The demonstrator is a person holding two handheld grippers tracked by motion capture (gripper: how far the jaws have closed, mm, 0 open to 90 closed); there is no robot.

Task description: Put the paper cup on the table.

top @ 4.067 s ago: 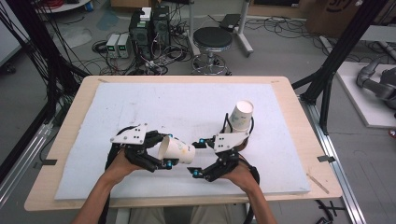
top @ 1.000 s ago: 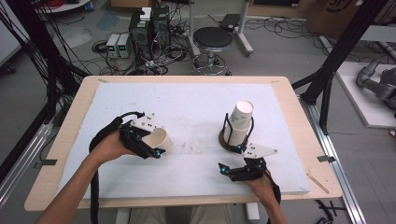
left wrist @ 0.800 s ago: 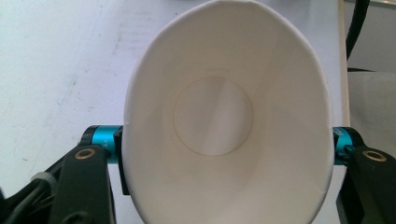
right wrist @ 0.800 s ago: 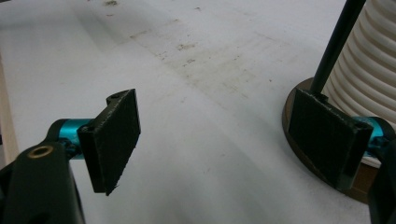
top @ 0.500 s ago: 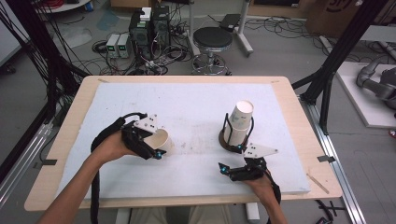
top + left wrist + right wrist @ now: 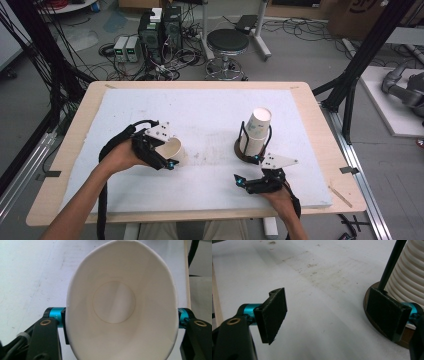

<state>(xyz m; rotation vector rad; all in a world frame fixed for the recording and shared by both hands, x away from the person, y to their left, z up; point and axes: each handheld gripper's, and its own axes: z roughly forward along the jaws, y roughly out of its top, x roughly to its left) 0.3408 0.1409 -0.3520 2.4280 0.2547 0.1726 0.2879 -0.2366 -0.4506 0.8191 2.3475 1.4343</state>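
A white foam board (image 6: 210, 115) covers the wooden bench (image 6: 320, 120). Right of centre, a stack of white paper cups (image 6: 256, 131) stands in a black wire holder. At left, the left gripper (image 6: 159, 152) clamps a single white paper cup (image 6: 171, 150). The right gripper (image 6: 255, 180), near the holder, has its jaws apart.

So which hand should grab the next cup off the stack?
Probably the right. The right gripper is open with nothing between its jaws, just beside the cup stack in its holder. The left gripper is farther off, squeezing a paper cup.
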